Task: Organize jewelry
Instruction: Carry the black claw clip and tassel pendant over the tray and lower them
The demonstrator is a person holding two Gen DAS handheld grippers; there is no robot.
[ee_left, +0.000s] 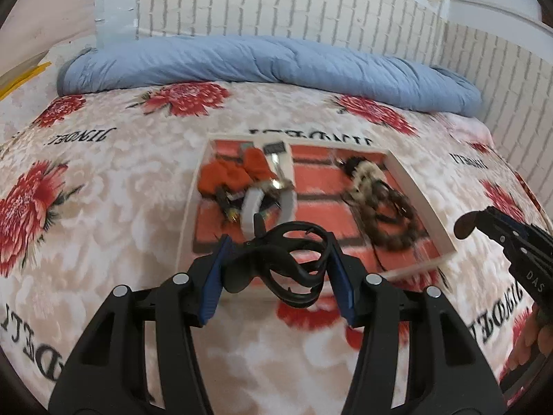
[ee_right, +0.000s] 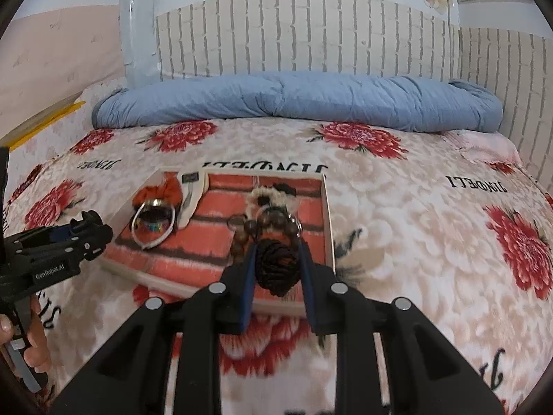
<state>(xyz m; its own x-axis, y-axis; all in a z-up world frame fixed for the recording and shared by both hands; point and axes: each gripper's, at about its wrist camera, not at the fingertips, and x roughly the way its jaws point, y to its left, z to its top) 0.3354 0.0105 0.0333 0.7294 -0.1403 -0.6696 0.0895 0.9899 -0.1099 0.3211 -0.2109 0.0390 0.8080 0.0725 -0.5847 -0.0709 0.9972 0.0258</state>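
Tray [ee_right: 327, 207] on bedspread [ee_right: 414, 242], mid-bed, with rolled quilt [ee_right: 297, 103] behind it against the wall [ee_right: 304, 34]. In tray, left part: scrunchie [ee_right: 162, 188] at the back, watch strap [ee_right: 193, 197] just right of it, bangle [ee_right: 152, 224] in front; right part: bead string [ee_right: 262, 224] with a second scrunchie [ee_right: 273, 193] behind it. Left gripper [ee_left: 276, 259] at the tray's near edge with clip [ee_left: 287, 263] between its fingers; right gripper [ee_right: 278, 266] at the near right of the tray with knot [ee_right: 276, 263] between its fingers, in front of the beads.
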